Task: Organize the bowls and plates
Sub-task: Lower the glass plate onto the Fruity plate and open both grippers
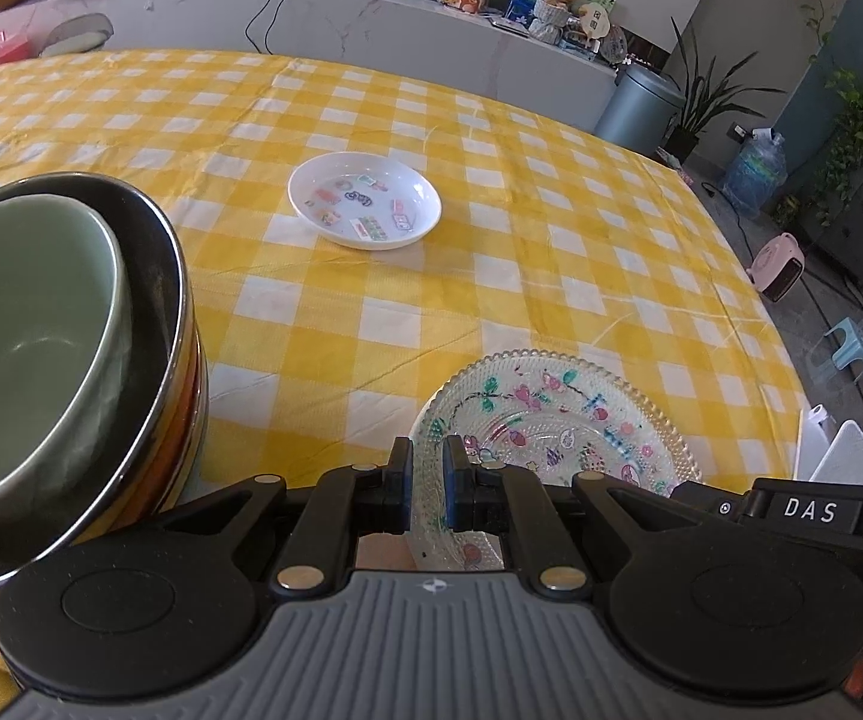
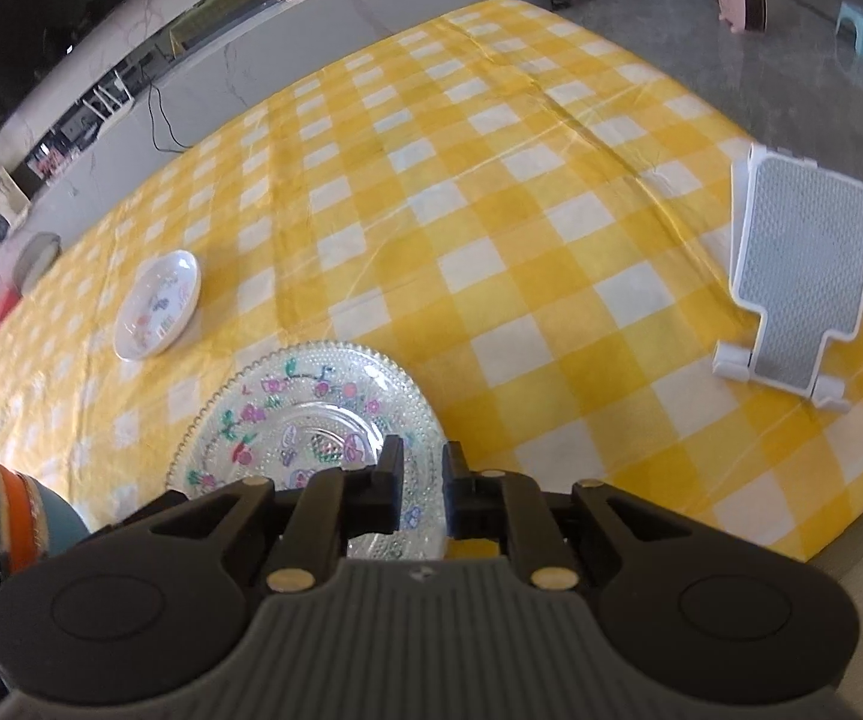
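Grippers at the glass plate's rim

Glass plate [image 1: 557, 438] sits at the near edge of my yellow checked tablecloth [image 1: 491, 228], and both tools are on it. In my left wrist view, the left gripper [image 1: 428, 474] has its 2 fingers nearly together, with only a narrow gap between the blue pads, and the beaded rim of the plate runs up through that gap. I read it as pinching the rim, though I cannot see the pad faces press the glass. The plate spreads from there toward 2 o'clock.

In my right wrist view, the right gripper [image 2: 422, 474] shows the same narrow gap, its fingers over the near right part of the glass plate [image 2: 311, 432]. The rim crosses between them, but I cannot tell whether they touch it or hover just above.

Stacked bowls [image 1: 65, 360] stand close at 9 o'clock of the left gripper: a pale green bowl [image 1: 23, 330] nested in darker ones with orange bands. A small white plate [image 1: 365, 199] with coloured pictures lies well apart at 12 o'clock, alone on the cloth. A white and grey stand [image 2: 797, 276] leans at 2 o'clock in the right view.
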Available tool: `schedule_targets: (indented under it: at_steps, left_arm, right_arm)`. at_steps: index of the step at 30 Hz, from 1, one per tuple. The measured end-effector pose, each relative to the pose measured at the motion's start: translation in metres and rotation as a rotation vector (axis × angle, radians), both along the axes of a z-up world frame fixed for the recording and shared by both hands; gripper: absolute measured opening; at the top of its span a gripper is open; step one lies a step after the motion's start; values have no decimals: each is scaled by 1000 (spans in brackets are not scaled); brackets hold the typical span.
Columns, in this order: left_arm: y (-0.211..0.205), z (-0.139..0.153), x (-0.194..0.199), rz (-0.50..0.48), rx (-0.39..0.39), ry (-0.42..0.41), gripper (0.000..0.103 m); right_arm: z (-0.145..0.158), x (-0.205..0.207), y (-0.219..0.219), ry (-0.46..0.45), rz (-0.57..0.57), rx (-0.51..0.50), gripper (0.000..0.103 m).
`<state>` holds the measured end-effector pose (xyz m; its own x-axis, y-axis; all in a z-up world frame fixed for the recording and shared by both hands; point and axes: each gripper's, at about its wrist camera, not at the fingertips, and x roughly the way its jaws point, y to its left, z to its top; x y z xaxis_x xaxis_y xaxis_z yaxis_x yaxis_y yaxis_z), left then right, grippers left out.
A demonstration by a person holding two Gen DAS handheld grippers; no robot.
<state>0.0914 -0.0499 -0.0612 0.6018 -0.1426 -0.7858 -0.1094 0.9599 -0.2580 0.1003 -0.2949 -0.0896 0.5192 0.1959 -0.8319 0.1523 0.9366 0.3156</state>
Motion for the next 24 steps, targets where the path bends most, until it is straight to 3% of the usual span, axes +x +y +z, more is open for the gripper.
schedule_targets:
  at_steps: [5,13,16,19,24]
  left_arm:
    - [-2,-1,0,-1,23,2,10]
    - [-4,2,0,-16,48,-3,10]
    - [-1,6,-1,-5,26,-25,14]
    - [0,10,0,1,27,-33,22]
    - [-4,27,4,-3,87,-45,32]
  right_arm:
    - [0,1,7,10,21,-70,10]
    - [-1,1,5,17,10,-51,10]
    - [0,1,3,17,0,-43,16]
    - [5,-2,1,-18,-14,-40,35]
    - [13,-4,-4,-88,-37,-19,41]
